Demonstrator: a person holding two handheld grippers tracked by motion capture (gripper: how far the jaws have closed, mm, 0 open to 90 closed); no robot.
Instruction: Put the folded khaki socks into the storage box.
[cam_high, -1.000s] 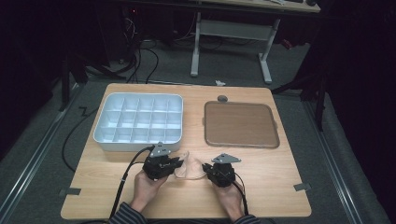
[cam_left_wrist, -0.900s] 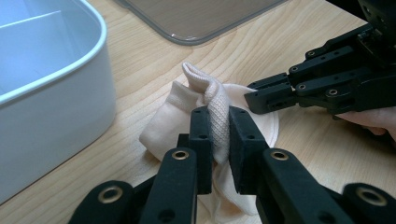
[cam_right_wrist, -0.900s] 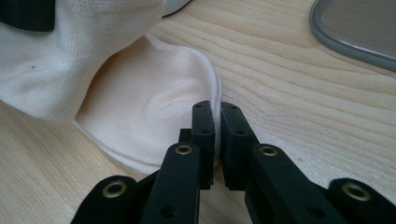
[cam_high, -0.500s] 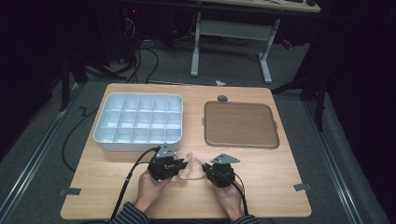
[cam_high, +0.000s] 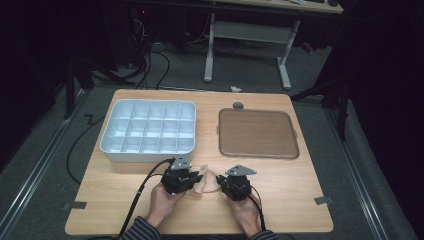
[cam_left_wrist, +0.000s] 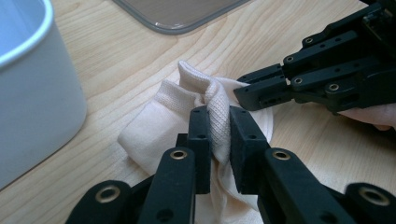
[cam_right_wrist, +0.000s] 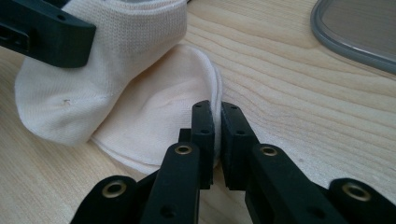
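Sock (cam_left_wrist: 163, 112), cream and partly folded, lies on the wooden table (cam_high: 300, 190) between the two grippers. Left gripper (cam_left_wrist: 218, 135) pinches a bunched ribbed fold of the sock between its pressed-together jaws. Right gripper (cam_right_wrist: 217, 126) clamps the thin rounded edge of the sock, jaws nearly meeting. White compartment box (cam_high: 149, 131) sits beyond the left gripper; brown tray (cam_high: 257, 133) lies beyond the right gripper.

Left tongs (cam_left_wrist: 218, 126) and right tongs (cam_right_wrist: 217, 123) both clamped, tips facing inward.

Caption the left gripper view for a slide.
Left gripper pinches a bunched cream knit sock on the wooden table.
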